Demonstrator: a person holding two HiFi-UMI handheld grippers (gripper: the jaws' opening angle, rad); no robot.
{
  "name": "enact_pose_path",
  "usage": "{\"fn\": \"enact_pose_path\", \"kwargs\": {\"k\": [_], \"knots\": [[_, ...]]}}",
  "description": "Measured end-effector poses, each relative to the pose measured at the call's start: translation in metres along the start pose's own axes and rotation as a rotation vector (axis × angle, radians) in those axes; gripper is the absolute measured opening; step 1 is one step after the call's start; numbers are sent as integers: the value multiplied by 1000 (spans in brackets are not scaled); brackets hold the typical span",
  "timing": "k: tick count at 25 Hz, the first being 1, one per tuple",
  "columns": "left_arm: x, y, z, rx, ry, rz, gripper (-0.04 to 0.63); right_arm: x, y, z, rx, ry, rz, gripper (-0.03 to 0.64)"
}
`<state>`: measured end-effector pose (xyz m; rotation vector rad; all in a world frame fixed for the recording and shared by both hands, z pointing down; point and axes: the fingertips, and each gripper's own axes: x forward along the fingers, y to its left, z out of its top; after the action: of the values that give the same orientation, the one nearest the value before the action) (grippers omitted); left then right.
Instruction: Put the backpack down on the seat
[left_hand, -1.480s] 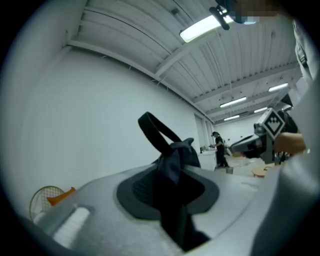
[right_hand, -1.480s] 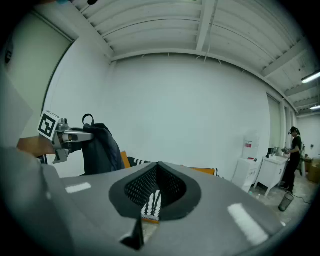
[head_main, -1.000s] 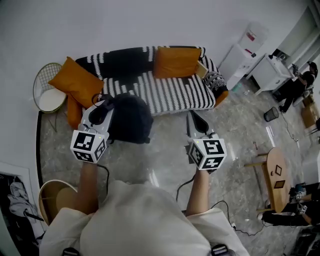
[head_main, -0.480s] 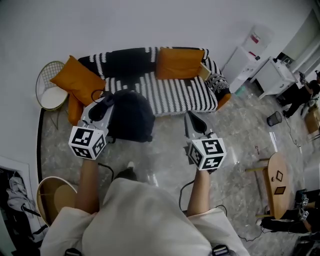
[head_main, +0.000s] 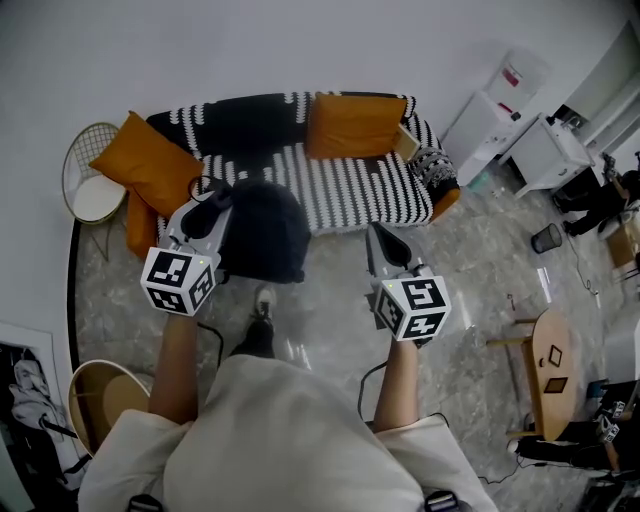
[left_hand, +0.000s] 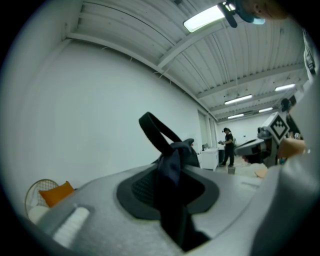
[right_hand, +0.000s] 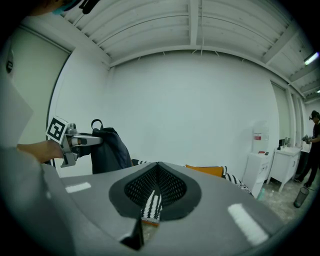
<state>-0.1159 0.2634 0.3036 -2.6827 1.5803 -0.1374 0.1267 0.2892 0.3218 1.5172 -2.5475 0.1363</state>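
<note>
A dark backpack (head_main: 265, 232) hangs in the air in front of the black-and-white striped sofa (head_main: 345, 185), just short of its seat's front edge. My left gripper (head_main: 207, 212) is shut on the bag's top fabric beside the carry loop (left_hand: 156, 131), and the dark cloth (left_hand: 175, 200) fills the space between its jaws. The right gripper (head_main: 380, 238) floats to the right of the bag, apart from it, shut with nothing in it. In the right gripper view the backpack (right_hand: 107, 147) hangs at the left from the left gripper (right_hand: 95, 140), with sofa stripes beyond the right gripper (right_hand: 156, 172).
Orange cushions lie at the sofa's left end (head_main: 150, 165) and on its back (head_main: 355, 125). A wire chair (head_main: 92, 185) stands left of the sofa, a wicker basket (head_main: 108, 395) near left. A water dispenser (head_main: 500, 90), a white cabinet (head_main: 540, 148) and a round wooden table (head_main: 555, 350) stand right.
Both grippers and the hanging backpack have come a little closer to the sofa. The person's foot has stepped forward below the bag. Both grips are unchanged.
</note>
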Motion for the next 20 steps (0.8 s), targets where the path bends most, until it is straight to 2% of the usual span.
{"fn": "enact_pose_path", "kwargs": {"k": [20], "knots": [[155, 102, -5, 12, 23, -22, 77, 166, -67, 33, 18, 4, -6, 6]]}}
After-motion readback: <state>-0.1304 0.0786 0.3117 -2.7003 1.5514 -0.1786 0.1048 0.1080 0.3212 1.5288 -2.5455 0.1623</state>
